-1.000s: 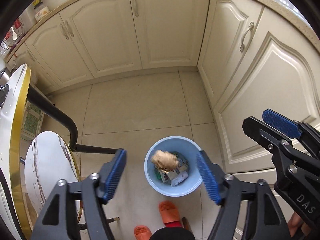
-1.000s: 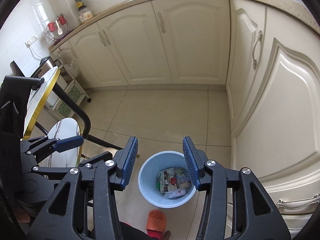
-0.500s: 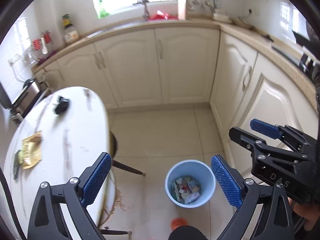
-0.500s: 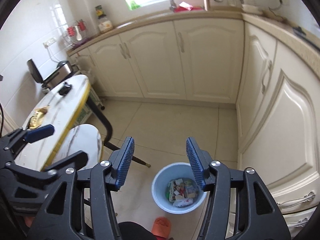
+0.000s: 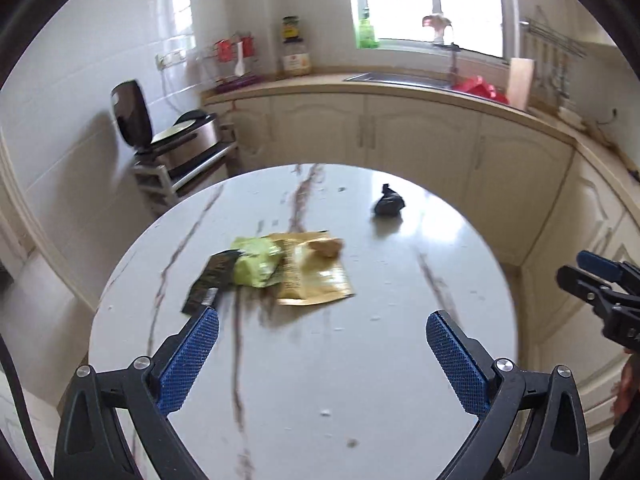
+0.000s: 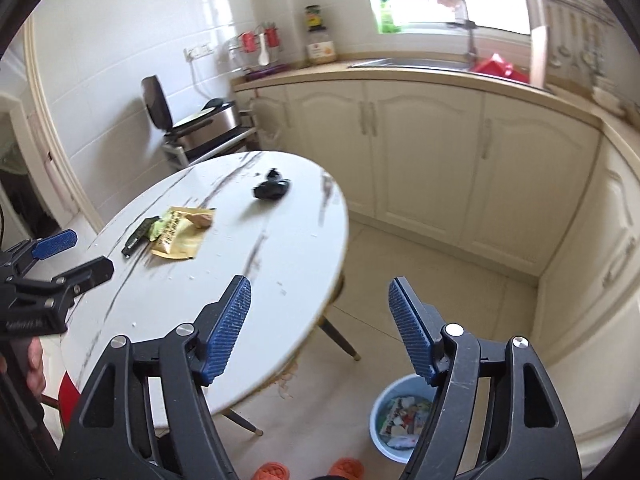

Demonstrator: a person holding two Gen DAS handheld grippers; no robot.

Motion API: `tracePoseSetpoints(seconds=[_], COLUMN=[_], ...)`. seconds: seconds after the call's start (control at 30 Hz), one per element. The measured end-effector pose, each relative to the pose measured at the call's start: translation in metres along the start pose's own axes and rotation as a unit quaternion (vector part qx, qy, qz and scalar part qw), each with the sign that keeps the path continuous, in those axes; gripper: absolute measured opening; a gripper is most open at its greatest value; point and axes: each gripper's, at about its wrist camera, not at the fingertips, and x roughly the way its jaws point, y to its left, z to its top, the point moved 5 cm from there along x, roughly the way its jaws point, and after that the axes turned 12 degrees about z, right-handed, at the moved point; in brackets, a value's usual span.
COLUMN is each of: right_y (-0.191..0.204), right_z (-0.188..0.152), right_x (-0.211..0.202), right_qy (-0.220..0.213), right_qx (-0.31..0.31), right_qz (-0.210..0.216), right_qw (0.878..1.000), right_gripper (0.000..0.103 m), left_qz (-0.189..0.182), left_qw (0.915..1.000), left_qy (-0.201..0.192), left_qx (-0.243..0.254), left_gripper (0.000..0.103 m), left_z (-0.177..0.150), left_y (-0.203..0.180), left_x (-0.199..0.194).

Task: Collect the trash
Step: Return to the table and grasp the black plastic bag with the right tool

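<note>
Both grippers, the left gripper and right gripper, have just been opening, empty, above the round marble worktop bearing wrappers mid-surface in a cream-cabinet kitchen.

Gold packet, green wrapper, white veined table, blue bin

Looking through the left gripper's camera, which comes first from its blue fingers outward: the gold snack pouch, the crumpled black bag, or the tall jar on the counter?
1. Flat gold foil snack pouch: mid-table, nearest to the open left gripper.
2. Crumpled black plastic bag: farther back on the white marble table, to the right.
3. Tall yellow-labelled jar: farthest, on the counter by the window.
</note>
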Motion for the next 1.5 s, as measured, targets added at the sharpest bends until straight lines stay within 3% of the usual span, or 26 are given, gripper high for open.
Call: tracePoseSetpoints(seconds=[0.17, 0.27, 0.57, 0.67, 0.73, 0.77, 0.93, 1.07, 1.13, 1.23, 1.5], right_y=[0.024, 0.028, 0.013, 0.008, 0.004, 0.002, -0.003, -0.001, 0.003, 0.009, 0.032], right_z=[0.022, 0.031, 0.063, 0.076, 0.082, 0.084, 0.091, 0.088, 0.084, 0.075, 0.057], right_x=[0.059, 0.095, 0.178, 0.196, 0.209, 0.215, 0.239, 0.242, 0.237, 0.222, 0.145], right_qy=[0.036, 0.056, 0.09, 0.095, 0.097, 0.1, 0.107, 0.114, 0.112, 0.11, 0.074], right_qx=[-0.016, -0.014, -0.004, -0.004, -0.001, 0.003, 0.027, 0.014, 0.002, -0.004, -0.011], right_qz=[0.014, 0.017, 0.006, -0.001, -0.001, -0.003, -0.005, -0.007, -0.002, 0.004, 0.046], right_qw=[0.999, 0.998, 0.996, 0.995, 0.995, 0.995, 0.994, 0.993, 0.994, 0.994, 0.996], right_gripper=[0.069, 0.069, 0.069, 0.07, 0.072, 0.072, 0.07, 0.043, 0.04, 0.034, 0.032], left_qz=[0.05, 0.049, 0.034, 0.011, -0.015, -0.027, -0.014, -0.012, -0.015, -0.02, -0.027], left_qw=[0.997, 0.9947, 0.9924, 0.9935, 0.9934, 0.993, 0.9939, 0.9938, 0.9939, 0.9939, 0.9953], left_qy=[0.055, 0.087, 0.118, 0.113, 0.114, 0.115, 0.109, 0.11, 0.109, 0.108, 0.091], left_qx=[-0.022, -0.025, 0.007, 0.007, -0.001, -0.003, -0.001, -0.006, -0.006, -0.011, -0.021], left_gripper=[0.102, 0.102, 0.099, 0.082, 0.053, 0.047, 0.045, 0.043, 0.043, 0.043, 0.043], left_z=[0.0, 0.012, 0.035, 0.041, 0.042, 0.041, 0.037, 0.027, 0.024, 0.02, 0.008], left_y=[0.064, 0.085, 0.072, 0.075, 0.077, 0.078, 0.085, 0.09, 0.089, 0.087, 0.08], left_x=[0.069, 0.12, 0.195, 0.203, 0.203, 0.202, 0.199, 0.187, 0.18, 0.165, 0.103])
